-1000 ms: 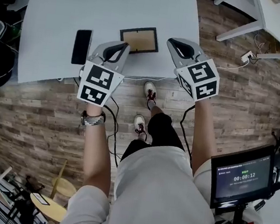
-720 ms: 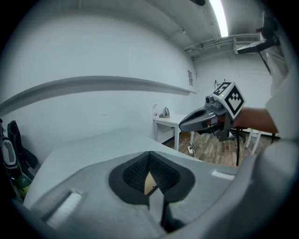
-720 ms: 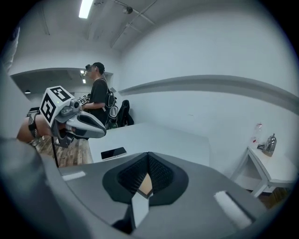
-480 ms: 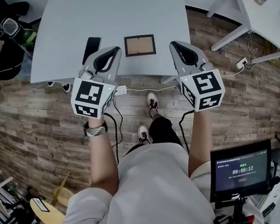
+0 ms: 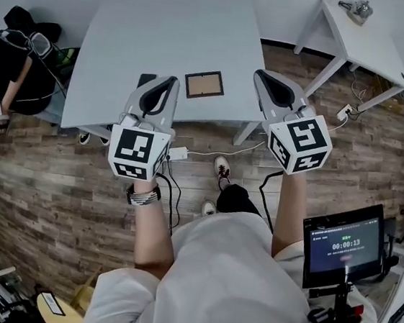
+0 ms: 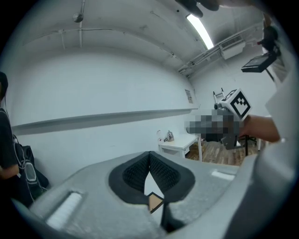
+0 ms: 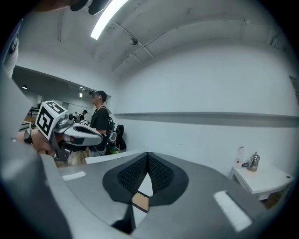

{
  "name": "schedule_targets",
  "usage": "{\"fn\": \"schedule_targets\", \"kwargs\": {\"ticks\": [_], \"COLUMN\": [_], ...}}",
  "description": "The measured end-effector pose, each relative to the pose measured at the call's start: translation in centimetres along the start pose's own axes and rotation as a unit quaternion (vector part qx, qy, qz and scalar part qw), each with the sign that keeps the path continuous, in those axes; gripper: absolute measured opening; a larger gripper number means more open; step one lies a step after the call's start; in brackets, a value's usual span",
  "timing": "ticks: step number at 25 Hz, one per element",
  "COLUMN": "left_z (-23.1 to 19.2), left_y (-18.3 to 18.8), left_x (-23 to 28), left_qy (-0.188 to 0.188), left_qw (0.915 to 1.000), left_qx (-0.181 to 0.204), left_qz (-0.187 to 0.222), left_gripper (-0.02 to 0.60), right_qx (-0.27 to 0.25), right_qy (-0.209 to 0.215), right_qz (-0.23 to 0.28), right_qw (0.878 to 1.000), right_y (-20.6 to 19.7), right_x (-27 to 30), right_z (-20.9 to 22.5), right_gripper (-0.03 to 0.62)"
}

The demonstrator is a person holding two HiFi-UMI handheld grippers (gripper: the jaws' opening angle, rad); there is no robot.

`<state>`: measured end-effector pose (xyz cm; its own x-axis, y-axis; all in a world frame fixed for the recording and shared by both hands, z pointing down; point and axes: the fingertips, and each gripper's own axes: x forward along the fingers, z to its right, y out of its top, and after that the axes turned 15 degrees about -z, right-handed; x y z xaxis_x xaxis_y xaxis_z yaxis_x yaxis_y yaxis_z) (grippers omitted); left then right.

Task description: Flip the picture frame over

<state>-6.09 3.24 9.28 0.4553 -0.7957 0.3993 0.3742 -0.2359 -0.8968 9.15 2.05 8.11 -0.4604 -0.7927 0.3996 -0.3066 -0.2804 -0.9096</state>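
Grey table (image 5: 173,31) bears picture frame (image 5: 203,84); L gripper (image 5: 169,81), R gripper (image 5: 263,74) closed (empty).

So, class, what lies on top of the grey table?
A dark rectangular picture frame with a brown panel, and a black phone, partly covered by the left claw.

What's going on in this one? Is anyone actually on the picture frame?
Not at this moment. A person stands at the grey table with a gripper in each hand. The left gripper and the right gripper are both held up in the air near the table's front edge, jaws shut with nothing between them. The picture frame lies flat on the table, brown panel up, and neither gripper touches it. The flip has not begun.
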Motion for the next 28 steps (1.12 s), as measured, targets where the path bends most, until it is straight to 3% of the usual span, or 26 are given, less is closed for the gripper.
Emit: {"fn": "schedule_targets", "kwargs": {"ticks": [4, 10, 18, 28], "left_z": [1.3, 6.4, 6.3, 6.8], "left_y": [2.8, 8.2, 9.9, 9.6], "left_x": [-3.1, -8.4, -9.3, -8.3], "left_qy": [0.015, 0.025, 0.036, 0.024], "left_qw": [0.9994, 0.9964, 0.9944, 0.9955], "left_qx": [0.02, 0.046, 0.064, 0.057], "left_qz": [0.024, 0.066, 0.076, 0.071], "left_gripper": [0.005, 0.005, 0.005, 0.005], "right_qx": [-0.014, -0.023, -0.029, -0.034], "right_qy": [-0.018, -0.024, -0.026, -0.028], "right_qz": [0.035, 0.09, 0.106, 0.08], "right_qw": [0.999, 0.995, 0.994, 0.996], "right_y": [2.6, 5.4, 7.5, 6.9], "right_x": [-4.3, -12.9, -14.1, -13.5], "right_z": [-0.3, -0.3, -1.2, -1.3], "right_gripper": [0.003, 0.003, 0.002, 0.002]}}
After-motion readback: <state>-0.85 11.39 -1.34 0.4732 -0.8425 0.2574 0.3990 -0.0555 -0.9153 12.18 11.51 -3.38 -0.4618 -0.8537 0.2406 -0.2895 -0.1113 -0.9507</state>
